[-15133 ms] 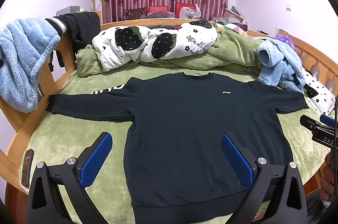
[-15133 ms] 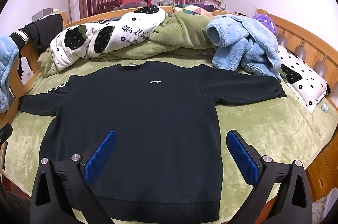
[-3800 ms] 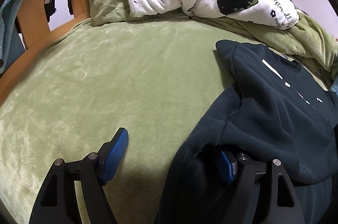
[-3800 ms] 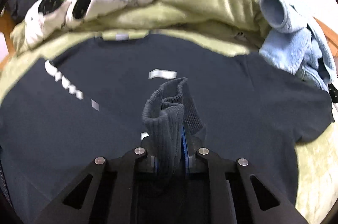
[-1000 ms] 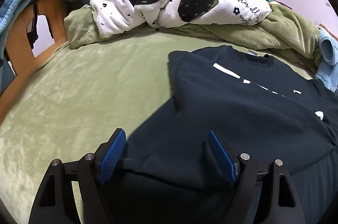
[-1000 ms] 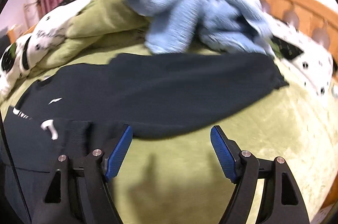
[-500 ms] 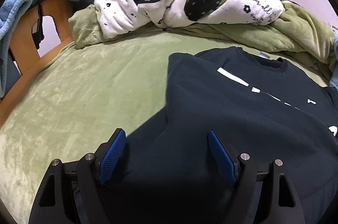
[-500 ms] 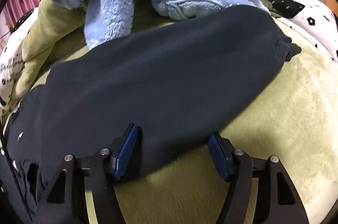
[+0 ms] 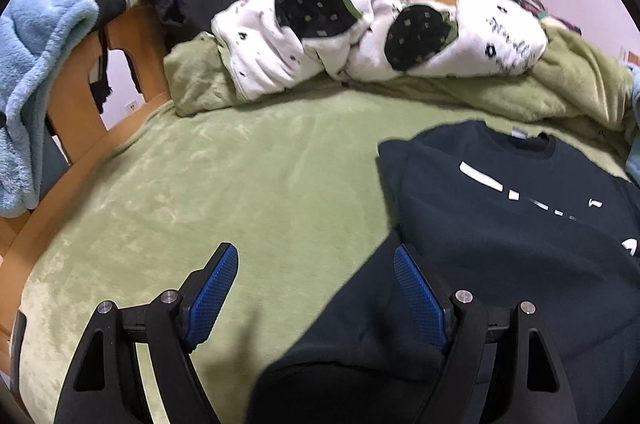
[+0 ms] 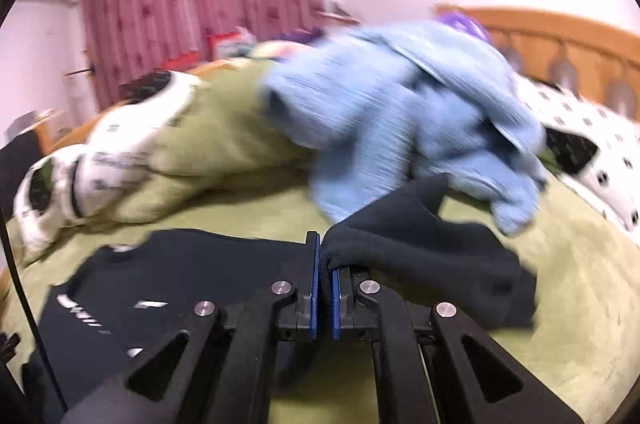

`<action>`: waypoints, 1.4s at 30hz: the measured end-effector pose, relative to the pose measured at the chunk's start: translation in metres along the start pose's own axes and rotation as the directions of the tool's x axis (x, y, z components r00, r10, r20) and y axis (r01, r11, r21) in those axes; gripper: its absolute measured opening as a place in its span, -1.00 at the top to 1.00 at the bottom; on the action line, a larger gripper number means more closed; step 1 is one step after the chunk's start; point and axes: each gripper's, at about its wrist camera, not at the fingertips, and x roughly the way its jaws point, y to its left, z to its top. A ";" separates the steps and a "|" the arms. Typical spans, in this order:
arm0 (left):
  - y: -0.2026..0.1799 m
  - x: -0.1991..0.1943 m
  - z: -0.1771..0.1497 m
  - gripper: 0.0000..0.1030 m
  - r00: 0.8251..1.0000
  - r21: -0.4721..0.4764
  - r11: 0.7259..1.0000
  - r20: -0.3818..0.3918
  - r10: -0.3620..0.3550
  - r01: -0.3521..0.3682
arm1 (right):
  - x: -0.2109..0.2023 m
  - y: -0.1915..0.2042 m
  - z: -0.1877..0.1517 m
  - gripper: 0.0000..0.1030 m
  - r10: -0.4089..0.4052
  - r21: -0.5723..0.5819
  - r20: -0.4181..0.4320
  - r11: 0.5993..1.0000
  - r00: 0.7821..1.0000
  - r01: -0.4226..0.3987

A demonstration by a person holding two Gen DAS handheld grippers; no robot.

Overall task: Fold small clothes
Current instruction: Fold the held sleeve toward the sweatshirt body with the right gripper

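A dark navy sweatshirt (image 9: 500, 244) lies on the green bed cover, its left sleeve folded across the chest with white lettering (image 9: 480, 180) up. My left gripper (image 9: 316, 280) is open and empty, hovering over the sweatshirt's left edge. In the right wrist view the sweatshirt's body (image 10: 180, 284) lies at the lower left. My right gripper (image 10: 325, 264) is shut on the right sleeve (image 10: 420, 244) and holds it lifted off the bed, the fabric bunched over the jaws.
A green blanket (image 9: 560, 92) and a white quilt with black strawberries (image 9: 360, 36) are piled at the bed's head. Light blue fleece clothes (image 10: 400, 112) lie beside the sleeve. A wooden bed rail (image 9: 80, 96) with a blue towel (image 9: 36, 64) runs along the left.
My right gripper has closed on the right sleeve and lifted it off the bed. My left gripper has shifted left, off the middle of the sweatshirt to its edge.
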 end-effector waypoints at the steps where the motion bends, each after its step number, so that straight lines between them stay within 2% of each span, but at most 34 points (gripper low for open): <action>1: 0.004 -0.002 0.001 -0.54 1.000 -0.002 1.000 0.003 -0.006 0.006 | -0.007 0.018 0.003 0.90 0.024 -0.020 0.010 1.000 1.000 -0.023; 3: 0.011 -0.006 0.003 -0.54 1.000 -0.005 1.000 0.007 -0.028 0.028 | -0.021 0.060 0.003 0.90 0.071 -0.053 0.019 0.996 0.997 -0.069; 6: 0.017 -0.009 0.003 -0.54 0.999 0.001 0.999 0.019 -0.051 0.051 | -0.028 0.123 -0.009 0.90 0.147 -0.102 -0.020 0.984 0.989 -0.148; 11: 0.024 -0.006 -0.004 -0.54 0.994 0.000 0.994 0.022 -0.106 0.106 | -0.018 0.202 -0.064 0.90 0.190 -0.193 -0.125 0.958 0.974 -0.212; 14: 0.028 0.001 -0.012 -0.54 0.990 -0.013 0.990 0.012 -0.137 0.137 | -0.005 0.221 -0.103 0.89 0.188 -0.184 -0.197 0.957 0.962 -0.225; 18: 0.031 0.015 -0.024 -0.54 0.984 -0.025 0.985 -0.037 -0.173 0.172 | 0.023 0.226 -0.142 0.83 0.153 -0.168 -0.305 0.963 0.940 -0.211; 19: 0.031 0.017 -0.028 -0.54 0.983 -0.026 0.984 -0.048 -0.177 0.176 | 0.028 0.228 -0.149 0.72 0.137 -0.185 -0.337 0.961 0.932 -0.208; 20: 0.031 0.019 -0.031 -0.54 0.982 -0.029 0.983 -0.055 -0.181 0.180 | 0.033 0.228 -0.156 0.54 0.129 -0.188 -0.366 0.960 0.922 -0.209; 21: 0.030 0.020 -0.033 -0.54 0.979 -0.030 0.982 -0.067 -0.191 0.189 | 0.033 0.227 -0.161 0.47 0.131 -0.182 -0.381 0.960 0.915 -0.214; 25: 0.024 0.019 -0.035 -0.54 0.975 -0.027 0.978 -0.082 -0.209 0.207 | 0.016 0.226 -0.159 0.34 0.173 -0.202 -0.389 0.942 0.905 -0.267; 27: 0.021 0.015 -0.033 -0.54 0.977 -0.014 0.980 -0.078 -0.198 0.198 | 0.000 0.222 -0.143 0.34 0.217 -0.198 -0.345 0.934 0.913 -0.296; 30: 0.017 0.004 -0.026 -0.54 0.979 -0.019 0.981 -0.058 -0.193 0.192 | -0.024 0.204 -0.116 0.08 0.273 -0.153 -0.241 0.937 0.931 -0.314; 33: 0.012 -0.005 -0.021 -0.54 0.979 -0.035 0.980 -0.053 -0.198 0.196 | -0.032 0.176 -0.098 0.07 0.201 -0.160 -0.151 0.961 0.968 -0.224; 35: 0.005 -0.013 -0.018 -0.54 0.982 -0.024 0.982 -0.035 -0.188 0.187 | -0.027 0.151 -0.090 0.07 0.138 -0.140 -0.133 0.978 0.981 -0.157; 38: -0.004 -0.021 -0.013 -0.54 0.985 -0.023 0.985 -0.009 -0.171 0.170 | -0.013 0.113 -0.086 0.07 0.026 -0.123 -0.145 0.991 0.989 -0.044; 39: -0.006 -0.021 -0.012 -0.54 0.986 -0.030 0.985 -0.009 -0.167 0.167 | -0.006 0.097 -0.087 0.07 -0.026 -0.123 -0.157 0.992 0.987 0.007; 42: -0.016 -0.019 -0.010 -0.54 0.986 -0.046 0.985 -0.013 -0.168 0.167 | 0.011 0.060 -0.096 0.07 -0.086 -0.091 -0.201 0.994 0.976 0.068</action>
